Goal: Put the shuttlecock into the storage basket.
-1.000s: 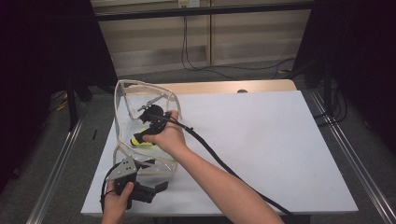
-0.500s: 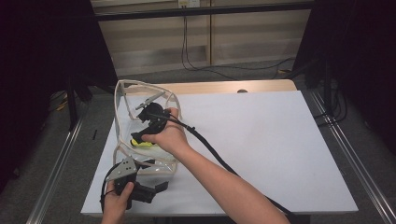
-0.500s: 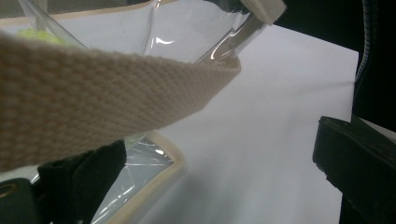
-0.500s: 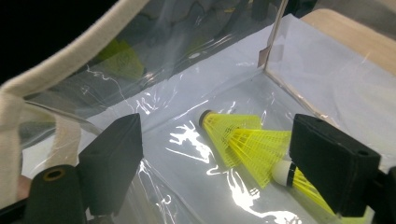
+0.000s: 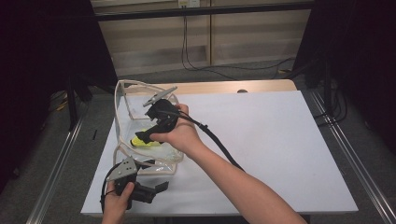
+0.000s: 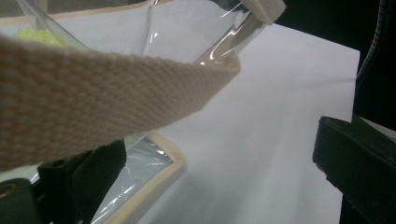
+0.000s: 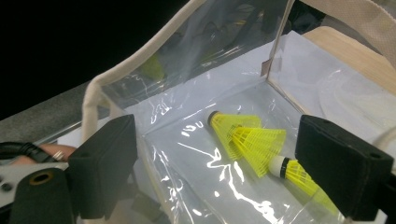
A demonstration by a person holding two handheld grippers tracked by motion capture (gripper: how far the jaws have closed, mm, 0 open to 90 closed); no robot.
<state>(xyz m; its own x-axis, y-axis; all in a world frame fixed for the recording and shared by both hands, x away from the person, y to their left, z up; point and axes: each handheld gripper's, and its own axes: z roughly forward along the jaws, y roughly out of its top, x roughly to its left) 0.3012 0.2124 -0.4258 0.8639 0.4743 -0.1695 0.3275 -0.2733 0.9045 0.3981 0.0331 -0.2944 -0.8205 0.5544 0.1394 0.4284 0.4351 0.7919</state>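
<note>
Hovering with jaws wide inside clear tote bag, right gripper above two yellow shuttlecocks; left gripper spread open beside bag's webbing strap.

Clear plastic bag with cream trim, open, two yellow shuttlecocks lying on its floor

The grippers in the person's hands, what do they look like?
Each gripper is black with two blocky black jaws. The left gripper has a grey three-cornered plate on top; the right gripper carries one too. A black cable trails from the right gripper along the forearm. The forearms are bare, with no sleeves in view.
</note>
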